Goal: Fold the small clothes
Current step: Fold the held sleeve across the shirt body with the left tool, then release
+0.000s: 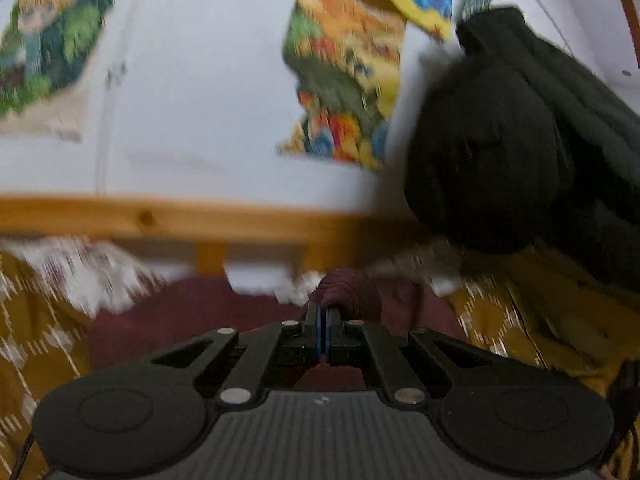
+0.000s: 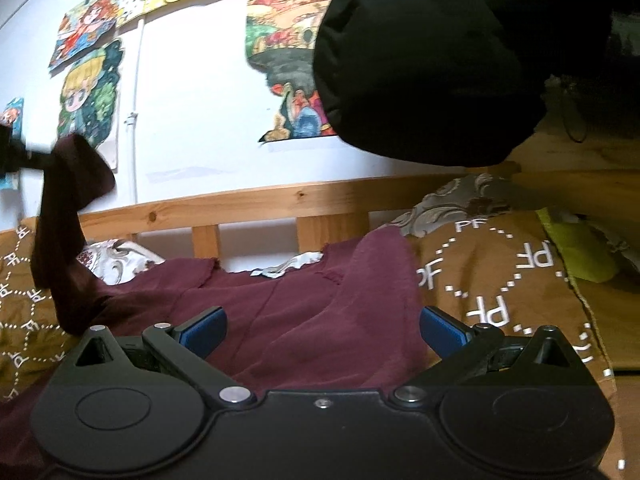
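Mustard patterned bedspread covered the bed. Maroon fabric garment lay spread on it, one corner lifted up at left. Left claw was clamped tight on that corner. Right claw hovered over the garment, spread wide, holding nothing.

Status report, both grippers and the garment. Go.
Left gripper shut on maroon garment, corner lifted. Right gripper open, over the garment. Black bundle hangs close above.

A home bedroom: a wooden bed rail, patterned bedspread, and cartoon pictures on the wall.
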Demonstrator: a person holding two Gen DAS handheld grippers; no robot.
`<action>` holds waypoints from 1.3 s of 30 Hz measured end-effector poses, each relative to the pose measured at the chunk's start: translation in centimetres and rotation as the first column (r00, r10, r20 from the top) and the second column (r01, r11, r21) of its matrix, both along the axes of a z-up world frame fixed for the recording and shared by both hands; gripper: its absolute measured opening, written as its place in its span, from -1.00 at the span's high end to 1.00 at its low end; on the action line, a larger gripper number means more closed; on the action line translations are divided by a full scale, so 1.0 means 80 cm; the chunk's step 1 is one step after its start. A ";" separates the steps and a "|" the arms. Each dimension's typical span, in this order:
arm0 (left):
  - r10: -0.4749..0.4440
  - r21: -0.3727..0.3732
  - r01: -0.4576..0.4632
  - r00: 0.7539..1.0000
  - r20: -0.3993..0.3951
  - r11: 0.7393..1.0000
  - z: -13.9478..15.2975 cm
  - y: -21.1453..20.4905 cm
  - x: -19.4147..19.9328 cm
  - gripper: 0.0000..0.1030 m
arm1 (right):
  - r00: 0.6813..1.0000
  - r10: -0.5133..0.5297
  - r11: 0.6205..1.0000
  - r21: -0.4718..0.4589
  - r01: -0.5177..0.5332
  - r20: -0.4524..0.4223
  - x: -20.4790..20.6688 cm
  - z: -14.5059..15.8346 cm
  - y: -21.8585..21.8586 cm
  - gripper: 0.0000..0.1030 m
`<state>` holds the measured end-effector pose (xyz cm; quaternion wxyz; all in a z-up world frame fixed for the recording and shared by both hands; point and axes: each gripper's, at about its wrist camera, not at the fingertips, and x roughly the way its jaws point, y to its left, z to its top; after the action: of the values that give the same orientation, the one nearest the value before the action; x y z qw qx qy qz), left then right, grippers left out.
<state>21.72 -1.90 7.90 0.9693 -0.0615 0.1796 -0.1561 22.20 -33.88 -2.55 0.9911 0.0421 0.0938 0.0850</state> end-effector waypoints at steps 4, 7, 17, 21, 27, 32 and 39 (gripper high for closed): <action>-0.027 -0.010 0.026 0.996 -0.089 1.000 -0.039 -0.021 -0.003 1.00 | 1.000 -0.014 1.000 0.018 0.014 -0.006 0.001 0.001 -0.006 -0.99; -0.048 0.000 0.048 0.992 -0.114 0.999 -0.057 -0.030 -0.009 0.99 | 1.000 -0.013 1.000 0.020 0.013 -0.008 0.000 0.000 -0.006 -0.99; -0.135 0.051 0.151 0.963 -0.234 0.987 -0.097 -0.060 -0.020 0.96 | 0.999 -0.030 0.999 0.028 0.031 -0.024 0.001 -0.002 -0.007 -0.99; -0.158 -0.008 0.166 0.917 -0.367 0.986 -0.118 -0.051 -0.016 0.86 | 0.999 -0.035 0.999 0.035 0.036 -0.038 0.001 -0.004 -0.007 -0.99; -0.176 -0.015 0.187 0.890 -0.420 0.982 -0.126 -0.043 -0.024 0.49 | 0.998 -0.014 0.999 0.031 0.016 -0.059 0.003 -0.010 -0.002 -0.98; -0.252 -0.095 0.234 0.881 -0.401 0.968 -0.122 -0.031 -0.041 -0.97 | 0.996 0.019 1.000 0.021 -0.017 -0.090 0.005 -0.018 0.007 -0.99; -0.215 0.039 0.243 0.913 -0.346 0.969 -0.106 -0.023 -0.058 -0.98 | 0.991 0.059 0.998 0.023 -0.057 -0.121 0.005 -0.022 0.014 -0.99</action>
<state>17.09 -3.74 -0.61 0.9006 -0.0266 0.3558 -0.2482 22.57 -32.72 -4.32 0.9802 0.0541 0.1542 0.1122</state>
